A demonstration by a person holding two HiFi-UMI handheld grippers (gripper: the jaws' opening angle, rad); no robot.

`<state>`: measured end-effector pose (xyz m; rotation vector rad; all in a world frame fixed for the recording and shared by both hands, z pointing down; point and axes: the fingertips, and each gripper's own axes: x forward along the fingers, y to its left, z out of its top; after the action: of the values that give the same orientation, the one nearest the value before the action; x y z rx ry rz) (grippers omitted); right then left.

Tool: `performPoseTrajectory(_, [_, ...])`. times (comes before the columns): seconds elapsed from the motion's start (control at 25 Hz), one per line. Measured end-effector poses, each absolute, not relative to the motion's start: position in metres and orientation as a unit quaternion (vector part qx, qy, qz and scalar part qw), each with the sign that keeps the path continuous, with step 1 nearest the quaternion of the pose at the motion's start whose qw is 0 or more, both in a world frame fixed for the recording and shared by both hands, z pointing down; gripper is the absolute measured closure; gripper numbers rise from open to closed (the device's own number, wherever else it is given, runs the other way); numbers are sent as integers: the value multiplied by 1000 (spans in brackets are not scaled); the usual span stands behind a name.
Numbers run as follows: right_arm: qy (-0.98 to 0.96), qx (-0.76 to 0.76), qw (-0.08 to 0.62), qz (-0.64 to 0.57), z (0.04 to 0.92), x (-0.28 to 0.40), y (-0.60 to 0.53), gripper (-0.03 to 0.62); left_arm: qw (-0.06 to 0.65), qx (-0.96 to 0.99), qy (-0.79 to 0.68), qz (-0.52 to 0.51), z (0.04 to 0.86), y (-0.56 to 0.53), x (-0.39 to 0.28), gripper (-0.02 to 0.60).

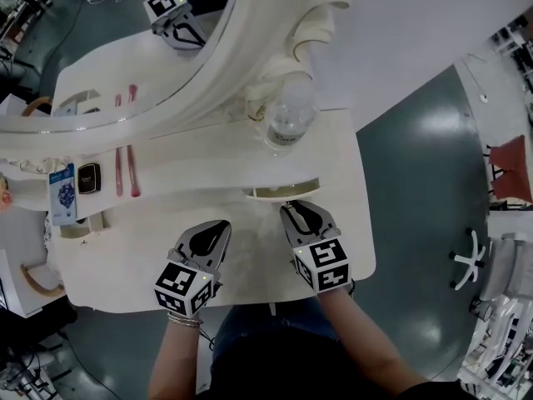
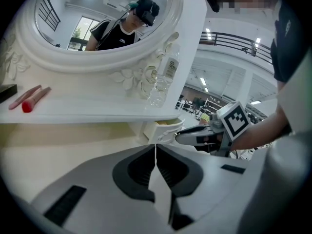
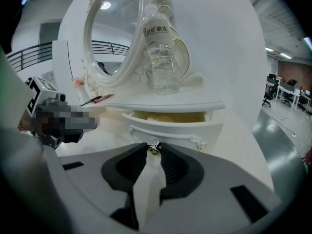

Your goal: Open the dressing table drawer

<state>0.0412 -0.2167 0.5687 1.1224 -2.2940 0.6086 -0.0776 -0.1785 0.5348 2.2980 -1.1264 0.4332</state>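
The small white drawer (image 3: 170, 126) under the dressing table's shelf stands pulled out a little, its pale inside showing. In the right gripper view its metal knob (image 3: 154, 147) sits between the tips of my right gripper (image 3: 154, 150), which is shut on it. The head view shows that gripper (image 1: 290, 210) at the drawer front (image 1: 283, 192). My left gripper (image 1: 223, 224) lies on the tabletop to the left of it, shut with nothing in it (image 2: 156, 148). The left gripper view shows the drawer (image 2: 168, 128) and the right gripper (image 2: 195, 136) beyond.
A clear water bottle (image 1: 287, 119) stands on the shelf just above the drawer, beside the oval mirror's frame (image 1: 208, 73). Two red sticks (image 1: 125, 169), a dark small case (image 1: 89, 177) and a blue card (image 1: 64, 194) lie at the shelf's left. The table's front edge (image 1: 250, 302) is by my body.
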Motion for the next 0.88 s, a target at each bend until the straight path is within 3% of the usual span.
performPoseTrajectory(0.88, [-839, 418, 257, 234, 571, 46, -185, 488, 268, 862, -396, 167, 536, -160, -70, 561])
